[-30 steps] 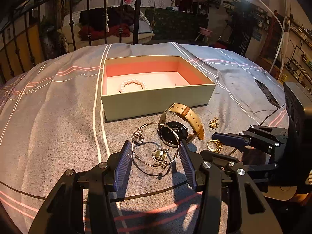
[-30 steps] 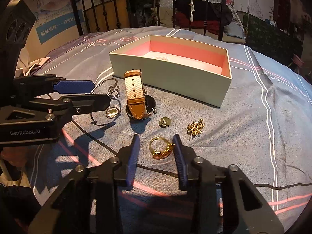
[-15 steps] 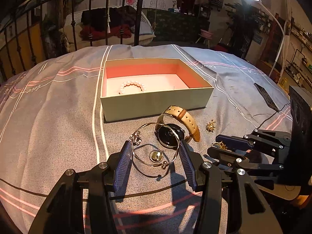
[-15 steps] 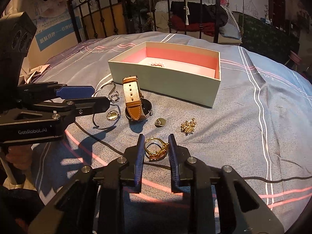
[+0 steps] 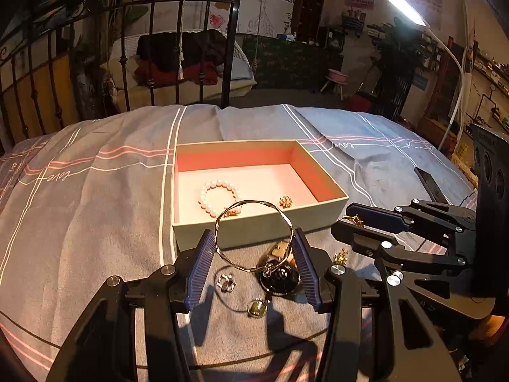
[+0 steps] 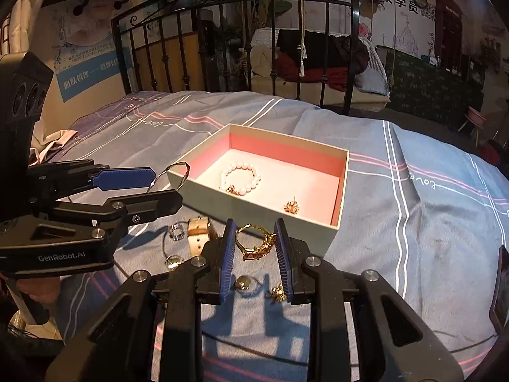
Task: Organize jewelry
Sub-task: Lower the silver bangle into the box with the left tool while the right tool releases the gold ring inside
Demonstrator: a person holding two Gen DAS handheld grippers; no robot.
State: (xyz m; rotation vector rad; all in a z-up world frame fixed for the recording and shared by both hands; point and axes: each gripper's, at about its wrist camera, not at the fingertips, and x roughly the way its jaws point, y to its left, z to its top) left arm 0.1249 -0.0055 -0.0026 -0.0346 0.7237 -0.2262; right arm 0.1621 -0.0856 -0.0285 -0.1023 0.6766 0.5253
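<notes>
My left gripper (image 5: 253,256) is shut on a thin gold bangle (image 5: 283,215) and holds it above the bedspread in front of the open pink-lined box (image 5: 261,224). My right gripper (image 6: 254,250) is shut on a gold ring (image 6: 256,243), raised near the box's front wall (image 6: 254,213). A pearl bracelet (image 5: 219,197) and a gold brooch (image 5: 285,201) lie in the box. A watch (image 5: 280,278), a pendant necklace (image 5: 257,308) and a small silver charm (image 5: 226,283) lie on the bedspread under the bangle.
A small gold brooch (image 6: 277,292) and a round gold piece (image 6: 243,283) lie on the bedspread below my right gripper. A dark phone (image 5: 431,183) lies at the right. A black iron bed rail (image 5: 152,51) stands behind the bed.
Both grippers closed and lifted: the left raised the bangle off the bedspread, the right raised the gold ring. Both views now sit higher above the box. More gold pieces show in the box.
</notes>
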